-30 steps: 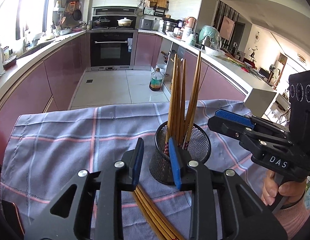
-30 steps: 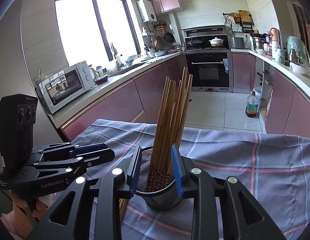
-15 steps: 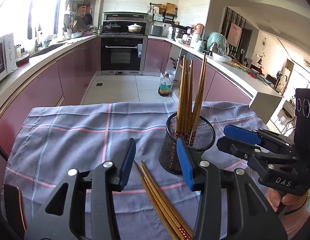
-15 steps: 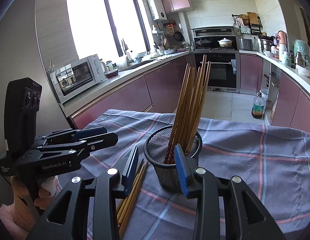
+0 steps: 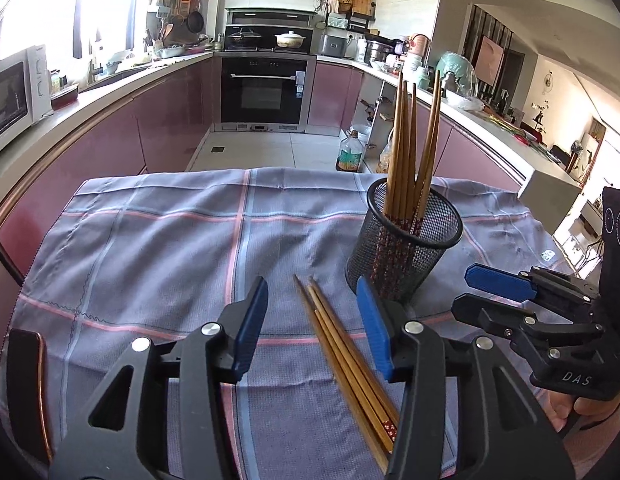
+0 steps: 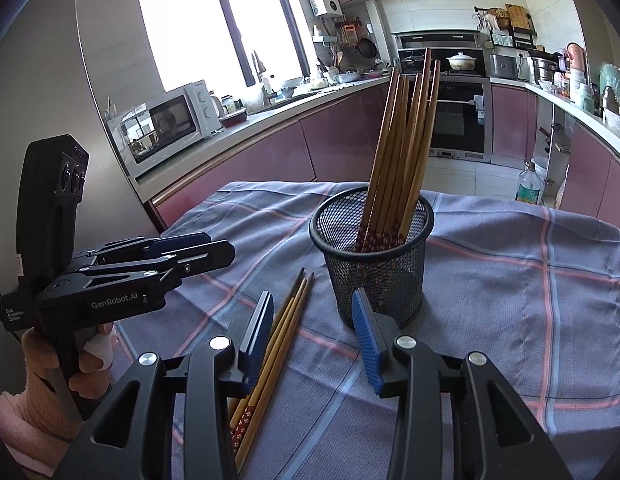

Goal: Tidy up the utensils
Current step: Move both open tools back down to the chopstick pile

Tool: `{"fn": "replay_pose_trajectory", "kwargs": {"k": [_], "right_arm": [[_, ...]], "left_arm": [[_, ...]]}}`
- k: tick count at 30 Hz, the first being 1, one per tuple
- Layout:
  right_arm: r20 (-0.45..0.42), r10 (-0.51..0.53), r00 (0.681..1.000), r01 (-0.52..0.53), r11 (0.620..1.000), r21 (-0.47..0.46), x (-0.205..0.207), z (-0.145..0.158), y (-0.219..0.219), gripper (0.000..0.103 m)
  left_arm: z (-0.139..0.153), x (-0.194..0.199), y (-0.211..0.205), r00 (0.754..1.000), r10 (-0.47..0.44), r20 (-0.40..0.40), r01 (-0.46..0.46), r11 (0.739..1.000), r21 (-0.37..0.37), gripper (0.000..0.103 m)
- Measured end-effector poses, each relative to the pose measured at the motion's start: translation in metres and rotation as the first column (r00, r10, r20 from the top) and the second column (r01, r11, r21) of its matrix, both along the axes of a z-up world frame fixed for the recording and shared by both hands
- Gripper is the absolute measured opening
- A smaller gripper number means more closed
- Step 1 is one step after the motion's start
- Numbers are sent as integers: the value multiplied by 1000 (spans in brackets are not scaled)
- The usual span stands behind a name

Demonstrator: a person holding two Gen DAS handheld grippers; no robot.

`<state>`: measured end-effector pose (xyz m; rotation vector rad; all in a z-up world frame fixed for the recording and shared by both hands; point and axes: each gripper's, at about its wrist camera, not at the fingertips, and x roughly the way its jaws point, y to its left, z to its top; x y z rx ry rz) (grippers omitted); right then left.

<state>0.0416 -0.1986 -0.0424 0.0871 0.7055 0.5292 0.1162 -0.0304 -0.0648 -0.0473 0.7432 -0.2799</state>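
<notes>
A black mesh cup (image 5: 406, 248) (image 6: 374, 256) stands upright on the plaid cloth (image 5: 150, 260) and holds several wooden chopsticks (image 5: 410, 152) (image 6: 402, 140). More loose chopsticks (image 5: 342, 352) (image 6: 278, 344) lie bunched on the cloth just in front of the cup. My left gripper (image 5: 312, 304) (image 6: 198, 252) hovers over their tips, its jaws opening, with nothing pressed between the pads. Coming from the other side, my right gripper (image 6: 312, 308) (image 5: 482, 288) is also over the loose chopsticks. Its jaws are opening too and hold nothing.
The cloth hangs over the table's far edge. Purple kitchen cabinets run around the room, with a microwave (image 6: 166, 128) on the left counter, an oven (image 5: 264, 92) at the back and an oil bottle (image 5: 349, 152) on the floor. A dark object (image 5: 26, 380) sits at the table's left edge.
Both grippers have drawn back from the cup and sunk toward the cloth, and their jaws have widened. The loose chopsticks now show between the fingers.
</notes>
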Motion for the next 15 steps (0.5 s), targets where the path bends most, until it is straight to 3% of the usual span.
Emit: {"fn": "replay_pose_trajectory", "kwargs": {"k": [15], "right_arm": [[-88, 38, 995, -40, 999, -16, -7, -28, 20, 39]], "left_arm": [[-42, -8, 11, 995, 29, -95, -28, 1000, 14, 47]]}}
